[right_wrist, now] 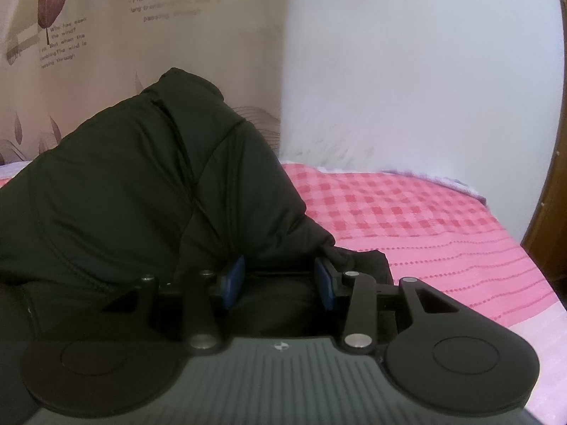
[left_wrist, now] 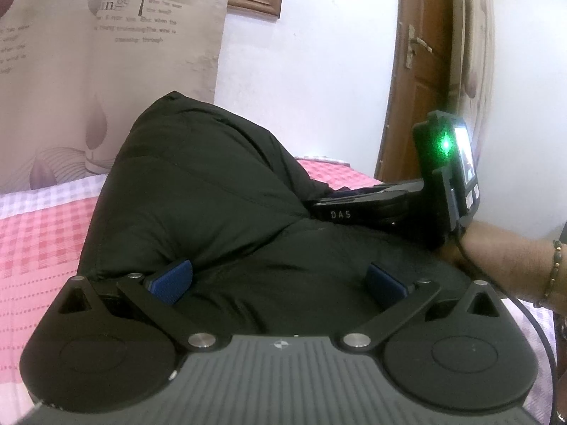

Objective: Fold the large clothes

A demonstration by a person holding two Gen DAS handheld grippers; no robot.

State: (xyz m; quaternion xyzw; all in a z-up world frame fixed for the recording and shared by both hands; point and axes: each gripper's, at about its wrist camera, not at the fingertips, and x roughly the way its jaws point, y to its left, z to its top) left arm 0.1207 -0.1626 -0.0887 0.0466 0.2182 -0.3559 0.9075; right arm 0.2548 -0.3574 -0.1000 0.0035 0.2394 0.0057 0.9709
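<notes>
Jacket (left_wrist: 198, 191), black and puffy, lies heaped on bed (left_wrist: 39, 233) with pink checked cover. Left tongs (left_wrist: 278, 279) stand apart, blue pads wide over dark fabric, nothing pinched. Right tongs (right_wrist: 280, 283) half apart, jacket fold between pads; real grip cannot tell. Behind bed: curtain (left_wrist: 106, 71) with leaf print, white wall (right_wrist: 407, 71), brown wooden door (left_wrist: 421, 71) at right.
</notes>
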